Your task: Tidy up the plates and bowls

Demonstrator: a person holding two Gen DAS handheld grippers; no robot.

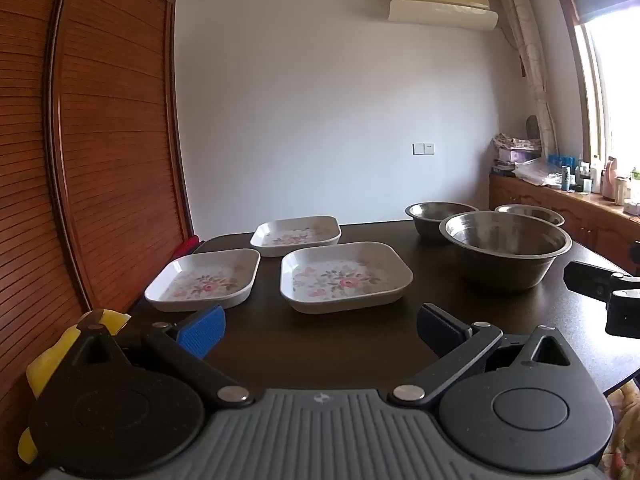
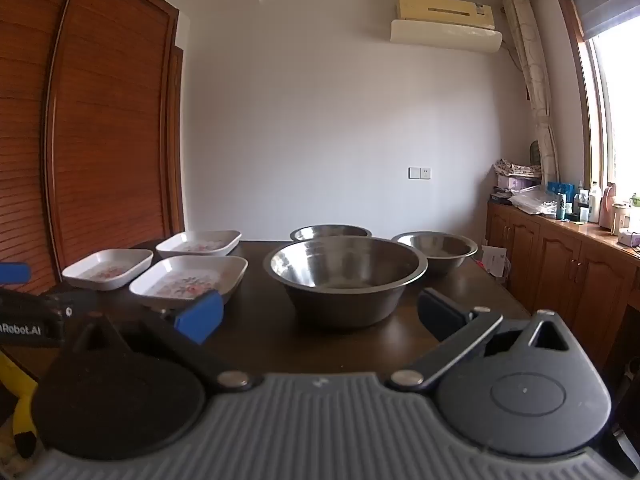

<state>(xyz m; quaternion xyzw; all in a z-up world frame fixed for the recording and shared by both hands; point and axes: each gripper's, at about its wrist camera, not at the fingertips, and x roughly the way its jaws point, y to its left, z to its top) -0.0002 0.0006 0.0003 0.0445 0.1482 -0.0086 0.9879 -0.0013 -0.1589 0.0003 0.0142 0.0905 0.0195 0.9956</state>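
Three white square plates with pink flowers lie on the dark table (image 1: 280, 344): a near one (image 1: 345, 276), one to its left (image 1: 204, 279) and a far one (image 1: 296, 235). Three steel bowls stand to the right: a large one (image 1: 505, 247) and two smaller ones (image 1: 439, 216), (image 1: 530, 213) behind it. My left gripper (image 1: 320, 330) is open, short of the near plate, nothing between its blue pads. My right gripper (image 2: 320, 316) is open just short of the large bowl (image 2: 346, 274). Those plates (image 2: 190, 280) appear left in the right wrist view.
A tall wooden slatted wardrobe (image 1: 100, 140) stands close along the table's left side. A wooden sideboard (image 2: 560, 256) with bottles and clutter runs under the window at right. Part of the right gripper's body (image 1: 608, 288) shows at the left wrist view's right edge.
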